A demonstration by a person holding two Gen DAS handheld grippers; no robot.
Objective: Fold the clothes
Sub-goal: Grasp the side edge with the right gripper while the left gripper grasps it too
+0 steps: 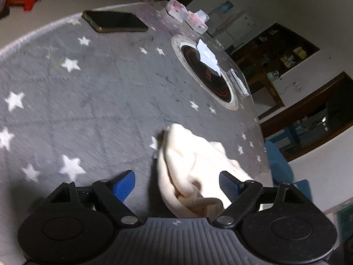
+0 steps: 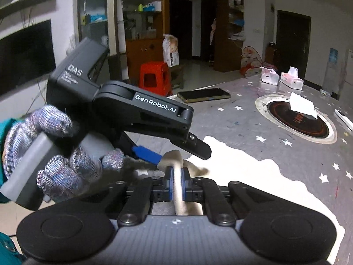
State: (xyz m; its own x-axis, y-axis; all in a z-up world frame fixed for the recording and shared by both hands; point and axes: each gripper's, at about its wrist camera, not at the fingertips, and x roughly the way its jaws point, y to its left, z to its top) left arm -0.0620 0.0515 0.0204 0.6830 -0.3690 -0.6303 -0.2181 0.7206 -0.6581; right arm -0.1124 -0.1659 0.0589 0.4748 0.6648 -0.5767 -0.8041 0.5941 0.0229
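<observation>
White walls (image 2: 264,17) enclose a dim room with a pale glossy floor (image 2: 198,70). Wooden shelves (image 2: 233,22) flank dark doorways (image 2: 293,44). A red plastic stool (image 2: 154,77) stands on the floor beyond the surface (image 2: 220,128), whose grey cover bears white stars.

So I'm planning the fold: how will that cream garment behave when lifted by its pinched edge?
Likely floppy: the cream garment lies rumpled, and the fold in the right gripper squashes thin. Probably light, so it should trail and drape, perhaps dragging on the star-patterned tablecloth.
</observation>
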